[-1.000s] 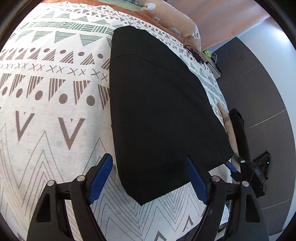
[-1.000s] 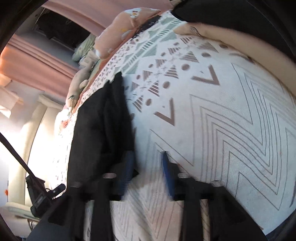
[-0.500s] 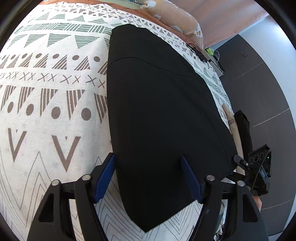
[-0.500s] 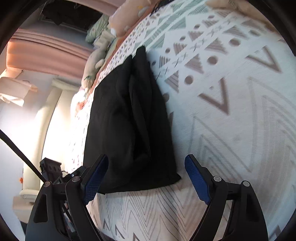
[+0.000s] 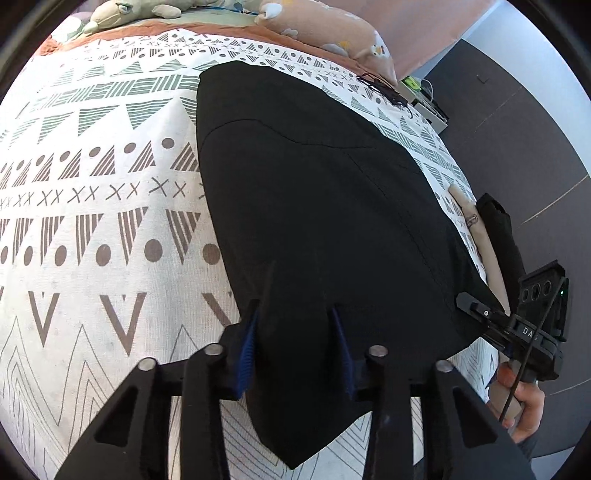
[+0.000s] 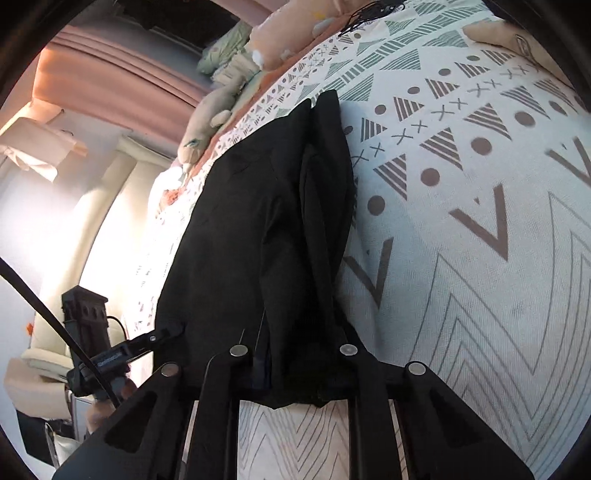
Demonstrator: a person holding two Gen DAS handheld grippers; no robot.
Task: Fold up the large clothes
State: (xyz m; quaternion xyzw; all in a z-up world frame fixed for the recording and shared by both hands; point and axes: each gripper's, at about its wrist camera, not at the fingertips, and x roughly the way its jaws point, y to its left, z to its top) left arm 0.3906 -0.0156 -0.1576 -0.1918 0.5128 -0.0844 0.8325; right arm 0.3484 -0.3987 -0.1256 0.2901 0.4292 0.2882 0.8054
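Left wrist view, left to right: patterned bedspread [image 5: 92,229] fills the left half, with triangles, dots, crosses and chevrons. Stuffed toy [image 5: 122,11] at the upper left edge. Black garment [image 5: 325,221] lies flat from top centre down to a pointed corner at bottom centre. Left gripper [image 5: 295,350] at lower centre; jaws have just been closing, and the blue pads now pinch a raised ridge of the black cloth near that corner. Peach pillow [image 5: 332,33] at top, right of centre. Far right: a hand [image 5: 524,410] holding the other gripper's handle.

Right wrist view: pink curtain [image 6: 110,85] upper left. The garment runs as a folded dark band from top centre to bottom centre. Right gripper [image 6: 295,365] at lower centre; jaws just closed, clamped on the garment's near edge. Bedspread fills the right.
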